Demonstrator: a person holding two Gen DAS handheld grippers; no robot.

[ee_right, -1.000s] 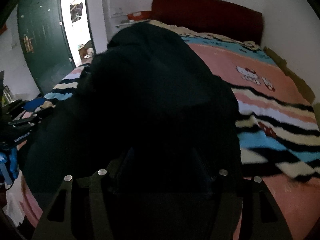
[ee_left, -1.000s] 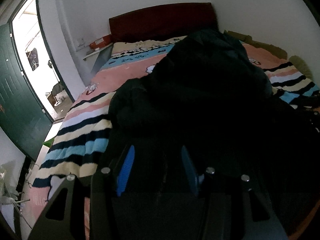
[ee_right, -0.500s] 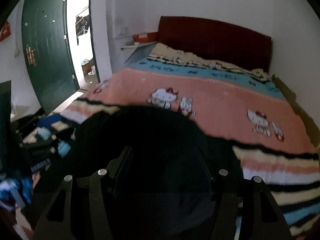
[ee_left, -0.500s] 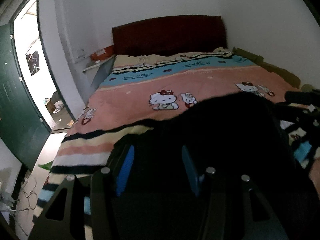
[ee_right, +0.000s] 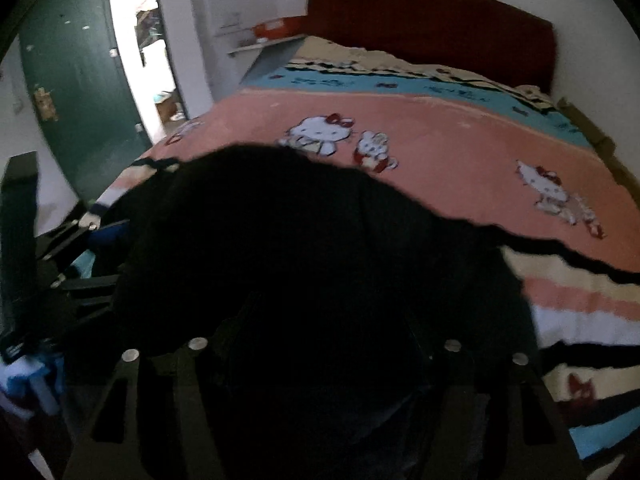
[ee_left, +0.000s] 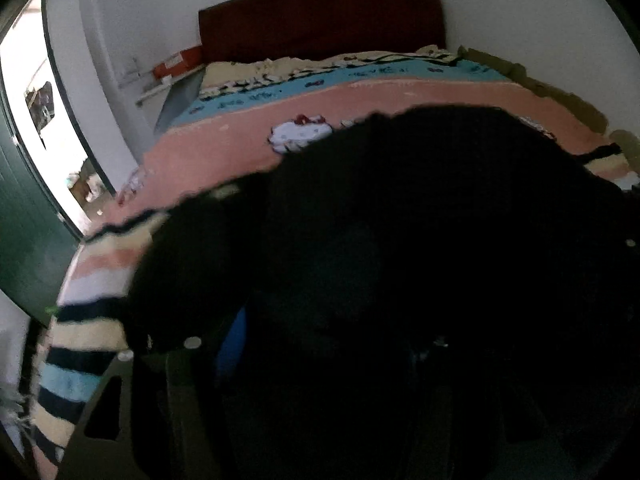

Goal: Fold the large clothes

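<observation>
the bed (ee_right: 460,168) fills both views, covered by a soft fleecy blanket (ee_left: 248,148) with a broad salmon-pink field, a sky-blue band near the head, and cream, black, pink and white stripes toward the foot. white cartoon cats with red bows (ee_right: 320,134) are printed on the pink; the small marks along the blue band are too blurred to read. a dark red headboard (ee_left: 320,20), flat with a gently curved top, stands against the white wall. a dark green door (ee_right: 80,80) stands open beside a bright doorway, with an orange box (ee_left: 176,63) on a small shelf next to the headboard; no label on it can be read.

the black garment (ee_right: 304,248) lies heaped over the striped foot of the bed, matte and shapeless, its ragged edge reaching onto the pink.

the left claw (ee_left: 320,344) sits under the cloth, one blue pad (ee_left: 234,340) showing. its jaws have just been opening, and whether they pinch cloth cannot be told. the right claw (ee_right: 332,336), equally buried in black folds, has also just been opening; its grip cannot be told either.
</observation>
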